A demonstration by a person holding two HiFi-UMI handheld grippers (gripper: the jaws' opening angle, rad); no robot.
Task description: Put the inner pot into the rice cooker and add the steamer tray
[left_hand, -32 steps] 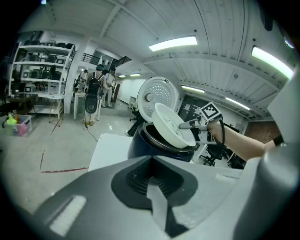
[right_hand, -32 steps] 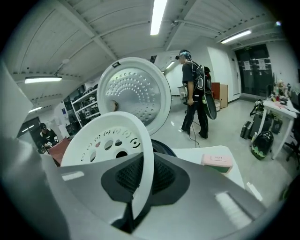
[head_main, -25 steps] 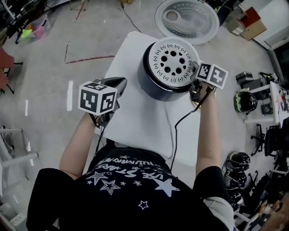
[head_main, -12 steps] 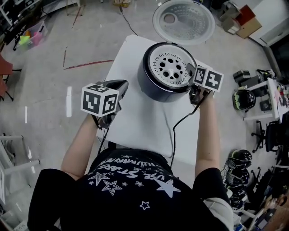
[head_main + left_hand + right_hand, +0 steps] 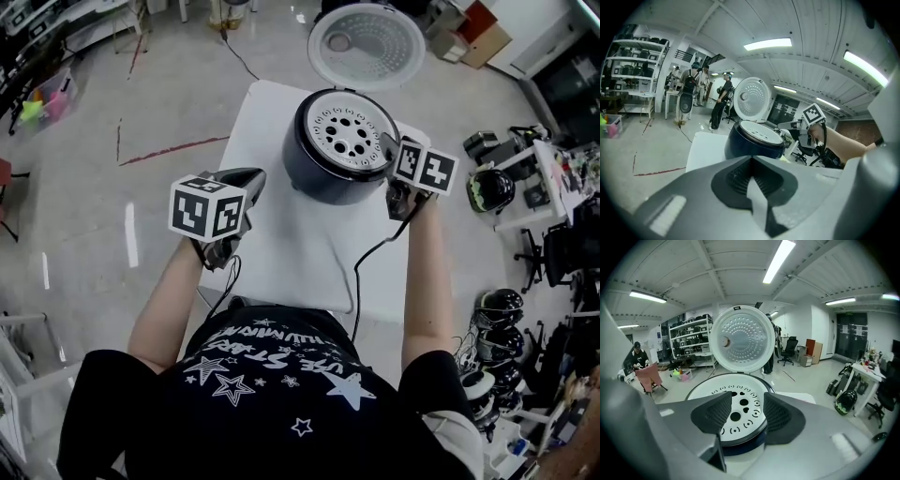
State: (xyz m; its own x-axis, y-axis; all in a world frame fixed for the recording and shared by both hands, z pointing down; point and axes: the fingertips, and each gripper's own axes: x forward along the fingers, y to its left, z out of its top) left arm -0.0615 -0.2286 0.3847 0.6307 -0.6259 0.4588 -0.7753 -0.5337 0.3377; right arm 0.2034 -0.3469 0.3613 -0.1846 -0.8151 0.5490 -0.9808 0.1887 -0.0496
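In the head view the rice cooker is seen on the white tabletop, its lid raised, with the steamer tray seated in its mouth. In the left gripper view the left claw is pressed shut on nothing, well apart from the cooker. In the right gripper view the right claw, whose jaws have just been opening, is held partly spread and empty beside the tray. The placing seems done; a clean withdrawal is called for.

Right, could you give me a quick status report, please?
Right gripper just opened, empty. Left gripper shut, empty. Steamer tray seated in rice cooker, lid up. Nothing obstructing.
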